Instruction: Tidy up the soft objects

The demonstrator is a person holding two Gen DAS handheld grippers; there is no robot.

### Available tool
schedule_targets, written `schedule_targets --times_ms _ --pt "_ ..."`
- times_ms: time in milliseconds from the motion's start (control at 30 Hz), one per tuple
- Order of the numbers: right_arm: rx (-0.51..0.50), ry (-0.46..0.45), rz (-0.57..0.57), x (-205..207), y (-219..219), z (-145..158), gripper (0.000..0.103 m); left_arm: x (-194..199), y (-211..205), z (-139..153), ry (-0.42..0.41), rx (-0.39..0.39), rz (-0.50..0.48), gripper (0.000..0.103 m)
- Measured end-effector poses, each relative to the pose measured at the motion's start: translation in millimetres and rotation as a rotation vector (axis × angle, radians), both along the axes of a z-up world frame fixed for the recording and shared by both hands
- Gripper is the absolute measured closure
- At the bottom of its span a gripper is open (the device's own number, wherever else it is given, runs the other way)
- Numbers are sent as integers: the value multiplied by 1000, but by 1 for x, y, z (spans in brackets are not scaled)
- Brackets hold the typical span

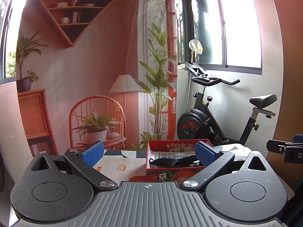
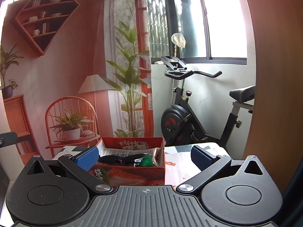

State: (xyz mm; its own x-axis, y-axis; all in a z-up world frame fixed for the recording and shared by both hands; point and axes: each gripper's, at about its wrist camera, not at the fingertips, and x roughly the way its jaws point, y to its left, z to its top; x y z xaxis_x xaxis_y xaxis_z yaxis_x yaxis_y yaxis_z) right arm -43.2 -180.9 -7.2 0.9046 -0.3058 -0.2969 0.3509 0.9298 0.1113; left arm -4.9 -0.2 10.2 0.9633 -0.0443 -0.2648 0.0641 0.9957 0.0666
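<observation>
both my left tongs and right tongs spread, empty — soft black item lies in red box at 12 o'clock — a low approach risks shoving the light box.

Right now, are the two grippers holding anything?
Left gripper: open, holding nothing.
Right gripper: open, holding nothing.

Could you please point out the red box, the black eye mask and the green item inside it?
red box [image 2: 132, 174]: right wrist view, its front wall.
black eye mask [image 1: 166, 161]: left wrist view, middle of the mask.
green item [image 2: 146, 160]: right wrist view, its visible centre.
</observation>
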Motion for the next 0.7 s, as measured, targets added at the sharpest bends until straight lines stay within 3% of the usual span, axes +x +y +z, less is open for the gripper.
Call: schedule_targets --times_ms 700 --pt "6 14 -5 4 0 -4 0 -1 0 -2 6 -3 -1 0"
